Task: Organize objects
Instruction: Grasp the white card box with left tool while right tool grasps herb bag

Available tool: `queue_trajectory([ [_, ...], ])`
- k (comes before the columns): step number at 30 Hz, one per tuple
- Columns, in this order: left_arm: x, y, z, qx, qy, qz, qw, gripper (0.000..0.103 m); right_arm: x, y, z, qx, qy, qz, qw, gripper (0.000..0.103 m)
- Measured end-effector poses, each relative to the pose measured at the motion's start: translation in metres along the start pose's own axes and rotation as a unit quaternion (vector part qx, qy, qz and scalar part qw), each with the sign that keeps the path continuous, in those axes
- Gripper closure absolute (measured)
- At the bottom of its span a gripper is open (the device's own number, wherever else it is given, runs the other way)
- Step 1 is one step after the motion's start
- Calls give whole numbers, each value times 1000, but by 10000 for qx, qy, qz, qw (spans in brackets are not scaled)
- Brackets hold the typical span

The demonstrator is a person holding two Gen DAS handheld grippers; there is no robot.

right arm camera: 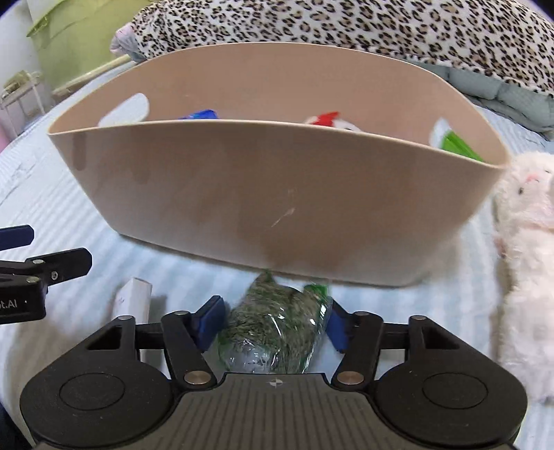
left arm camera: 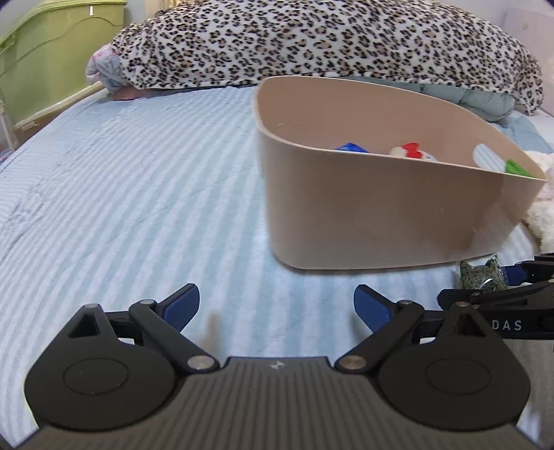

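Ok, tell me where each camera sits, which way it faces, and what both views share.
Left wrist: rides the left claw, low over the striped bedspread, facing the beige bin; its own open blue fingers show, the right claw at the right edge.
Right wrist: rides the right claw, facing the bin's long side; its fingers flank a clear bag of green bits.
Shared: bin, bag, leopard blanket, white plush toy.
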State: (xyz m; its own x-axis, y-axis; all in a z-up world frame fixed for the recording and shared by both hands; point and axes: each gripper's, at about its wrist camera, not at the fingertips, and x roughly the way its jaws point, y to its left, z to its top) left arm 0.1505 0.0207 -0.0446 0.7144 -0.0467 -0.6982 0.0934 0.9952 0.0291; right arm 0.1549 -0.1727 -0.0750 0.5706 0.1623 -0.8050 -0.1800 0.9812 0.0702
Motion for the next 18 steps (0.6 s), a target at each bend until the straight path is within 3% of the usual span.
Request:
queue_trajectory([
  [3,-1,-12,-2,32,-20,-142,9999,7,-7,-5,-2,-131,101,-155,9997,40],
  [10,3,-40,-5,182,62,-389,9991,7,-22,-20,-11,-426,269,-256,9984,25],
  [18,19,-54,-17,136,532,-565,9969,10,-15,-32,-21,-300,145,-189,9993,22],
])
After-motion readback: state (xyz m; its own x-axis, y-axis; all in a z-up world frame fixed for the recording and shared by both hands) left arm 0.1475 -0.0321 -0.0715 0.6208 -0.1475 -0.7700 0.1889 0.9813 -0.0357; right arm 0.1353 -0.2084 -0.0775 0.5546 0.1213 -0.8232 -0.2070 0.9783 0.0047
